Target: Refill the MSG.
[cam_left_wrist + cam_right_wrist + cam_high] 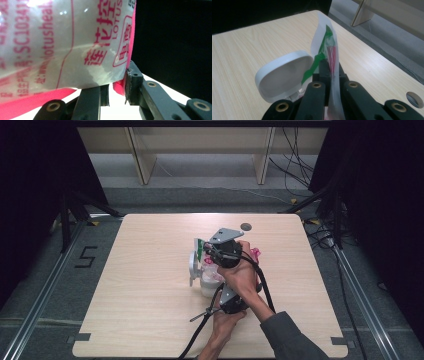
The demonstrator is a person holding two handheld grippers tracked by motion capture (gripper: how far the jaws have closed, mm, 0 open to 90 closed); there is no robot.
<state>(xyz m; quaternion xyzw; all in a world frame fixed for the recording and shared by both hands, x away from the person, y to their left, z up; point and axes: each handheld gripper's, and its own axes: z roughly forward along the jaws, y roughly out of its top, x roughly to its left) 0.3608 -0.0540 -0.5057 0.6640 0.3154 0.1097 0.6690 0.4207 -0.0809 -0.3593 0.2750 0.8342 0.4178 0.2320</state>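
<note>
1. Roughly at mid-desk (pixel 150 320), a white container (pixel 207 285) stood with its hinged lid (pixel 193 266) flipped open to the left; both hands met over it.
2. Left tool (pixel 227 306), low in the high view: its jaws were pinched nearly together on the lower edge of a pink-printed plastic pouch (pixel 65 47). In the left gripper view the pink seam (pixel 119 87) sat between the pads, the pouch's cloudy panel hanging above them.
3. Right tool (pixel 222 251), farther up the desk: jaws fully closed on a thin green-and-white strip (pixel 325 47), seemingly the pouch's top edge. In the right gripper view the strip rose upright out of the pads (pixel 323 68), the lid (pixel 284 75) just beside it.
4. Judgement: step in hand looked like emptying or tearing the pouch over the container. Whether any contents had gone in, I couldn't tell.
5. To do it well: keep the low grip firm on the seam, since a thin film slips easily; keep the pouch's mouth above the container's opening, not over the lid.
6. Pull slowly and evenly between the two tools; a sudden jerk could knock the light container over or scatter contents across the desk.
</note>
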